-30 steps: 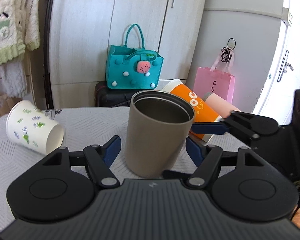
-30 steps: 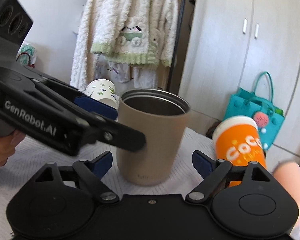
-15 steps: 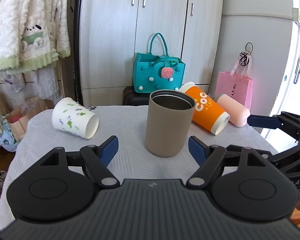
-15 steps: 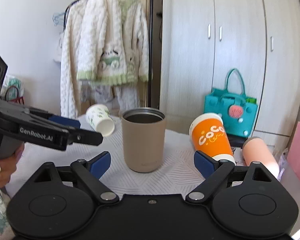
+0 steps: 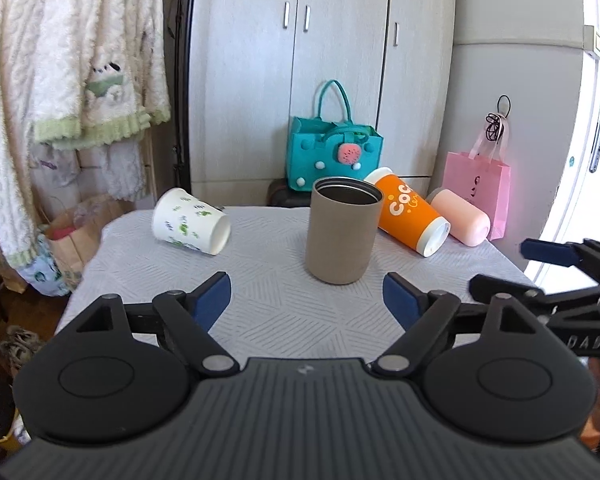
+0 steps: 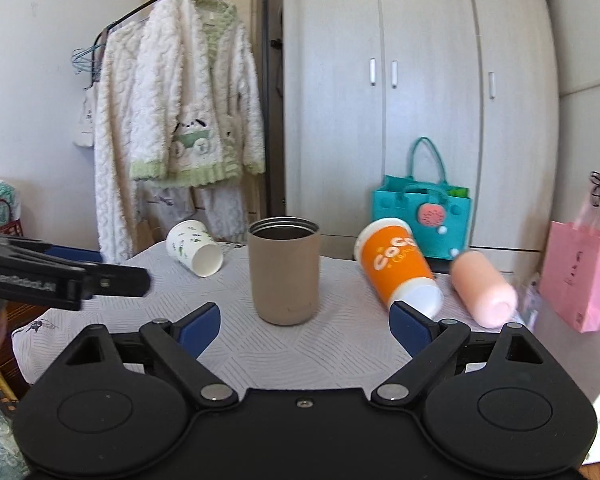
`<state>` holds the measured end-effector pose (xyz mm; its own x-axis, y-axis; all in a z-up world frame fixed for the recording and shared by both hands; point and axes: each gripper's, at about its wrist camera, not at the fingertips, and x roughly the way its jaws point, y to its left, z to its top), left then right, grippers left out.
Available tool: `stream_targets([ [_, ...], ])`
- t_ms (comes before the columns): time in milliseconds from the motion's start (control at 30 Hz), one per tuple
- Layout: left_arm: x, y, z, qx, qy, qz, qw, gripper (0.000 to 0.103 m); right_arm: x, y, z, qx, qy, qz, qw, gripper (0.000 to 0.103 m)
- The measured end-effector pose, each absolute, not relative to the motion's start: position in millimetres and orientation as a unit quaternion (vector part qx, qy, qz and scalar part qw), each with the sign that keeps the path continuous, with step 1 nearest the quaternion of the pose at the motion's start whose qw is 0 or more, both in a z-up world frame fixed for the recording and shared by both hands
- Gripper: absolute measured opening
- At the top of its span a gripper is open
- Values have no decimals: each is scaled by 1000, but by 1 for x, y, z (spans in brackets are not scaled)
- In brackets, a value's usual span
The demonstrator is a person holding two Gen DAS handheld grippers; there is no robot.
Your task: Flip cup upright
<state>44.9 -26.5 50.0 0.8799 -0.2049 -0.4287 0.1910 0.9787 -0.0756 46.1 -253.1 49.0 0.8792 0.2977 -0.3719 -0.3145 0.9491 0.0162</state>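
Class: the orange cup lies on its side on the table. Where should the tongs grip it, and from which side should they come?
Probably grip the orange cup across its mid-body, coming from above. It lies tipped, white mouth end toward the camera, with the pink cup close on its right and the tan tumbler on its left, so side approaches look cramped.

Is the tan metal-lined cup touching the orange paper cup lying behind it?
Cannot tell. In the left wrist view the tan cup overlaps the orange cup; the right wrist view shows only a sliver between them.
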Motion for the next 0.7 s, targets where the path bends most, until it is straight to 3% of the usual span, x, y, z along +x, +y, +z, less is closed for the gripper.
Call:
stream_targets([
  [700,-4,-19,42,-12,225,-80,971,89,-3,-264,46,4,192,86,978,97],
])
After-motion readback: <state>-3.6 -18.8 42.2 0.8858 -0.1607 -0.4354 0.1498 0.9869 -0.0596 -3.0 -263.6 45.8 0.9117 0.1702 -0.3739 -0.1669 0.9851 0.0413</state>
